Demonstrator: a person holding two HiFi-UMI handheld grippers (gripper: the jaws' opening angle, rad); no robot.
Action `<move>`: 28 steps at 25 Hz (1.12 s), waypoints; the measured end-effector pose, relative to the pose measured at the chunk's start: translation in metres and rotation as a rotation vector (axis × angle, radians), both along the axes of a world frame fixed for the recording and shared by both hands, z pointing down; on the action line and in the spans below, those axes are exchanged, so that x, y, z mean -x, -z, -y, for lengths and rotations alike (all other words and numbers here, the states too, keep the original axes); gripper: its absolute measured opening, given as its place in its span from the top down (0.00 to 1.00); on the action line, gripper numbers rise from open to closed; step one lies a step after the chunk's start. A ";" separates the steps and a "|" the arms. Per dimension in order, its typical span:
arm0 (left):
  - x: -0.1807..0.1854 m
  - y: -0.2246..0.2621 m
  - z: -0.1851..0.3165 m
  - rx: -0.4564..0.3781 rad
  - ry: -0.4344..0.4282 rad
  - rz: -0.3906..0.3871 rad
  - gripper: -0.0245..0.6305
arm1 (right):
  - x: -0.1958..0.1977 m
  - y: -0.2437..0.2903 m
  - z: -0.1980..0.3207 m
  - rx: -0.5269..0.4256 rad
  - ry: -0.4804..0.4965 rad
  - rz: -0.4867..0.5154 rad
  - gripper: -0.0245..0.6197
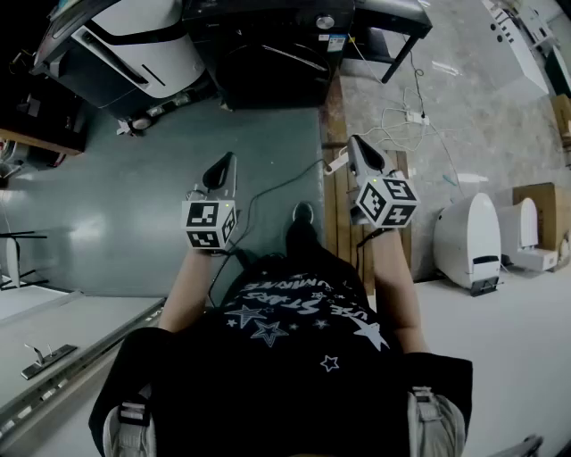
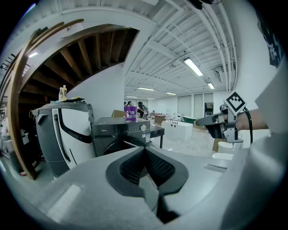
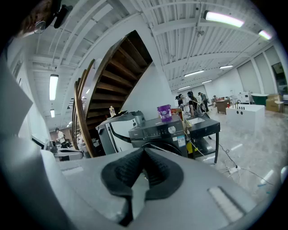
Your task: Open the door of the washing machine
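Note:
The dark front-loading washing machine stands ahead of me on the grey floor, its round door closed. It also shows in the left gripper view and in the right gripper view, with a purple container on top. My left gripper and right gripper are held side by side well short of the machine, both pointing toward it and slightly down. Each one's jaws meet at the tip, left and right, with nothing between them. The right gripper also appears in the left gripper view.
A white and grey appliance stands left of the washer, a black table right of it. Cables and a power strip lie on the floor at right. White toilets stand further right. A wooden staircase rises behind.

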State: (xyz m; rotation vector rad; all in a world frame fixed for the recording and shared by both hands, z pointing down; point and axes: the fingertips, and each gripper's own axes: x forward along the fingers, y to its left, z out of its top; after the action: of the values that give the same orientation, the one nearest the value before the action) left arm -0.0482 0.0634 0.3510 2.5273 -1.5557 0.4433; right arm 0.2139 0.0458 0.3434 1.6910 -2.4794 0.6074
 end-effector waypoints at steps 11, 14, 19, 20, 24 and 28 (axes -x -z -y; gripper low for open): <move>0.016 0.006 -0.004 0.020 0.043 -0.082 0.95 | 0.012 0.000 -0.003 0.010 -0.005 0.005 0.95; 0.024 0.004 -0.015 0.036 0.051 -0.095 0.95 | 0.026 -0.001 -0.007 0.002 0.034 -0.025 0.95; 0.041 -0.003 -0.023 0.058 0.042 -0.095 0.95 | 0.045 -0.008 -0.008 0.005 0.048 -0.022 0.88; 0.044 -0.004 -0.021 0.059 0.041 -0.094 0.95 | 0.048 -0.010 -0.006 0.011 0.046 -0.014 0.81; 0.047 -0.005 -0.011 0.068 0.037 -0.105 0.95 | 0.055 -0.019 0.009 0.032 0.054 -0.014 0.64; 0.033 -0.011 0.013 0.084 0.014 -0.104 0.95 | 0.047 -0.039 0.050 0.053 0.043 -0.012 0.59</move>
State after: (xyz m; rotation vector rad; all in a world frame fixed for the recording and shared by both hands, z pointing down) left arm -0.0816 0.0509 0.3623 2.4342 -1.4842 0.3620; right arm 0.1673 -0.0040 0.3823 1.6134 -2.4619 0.6510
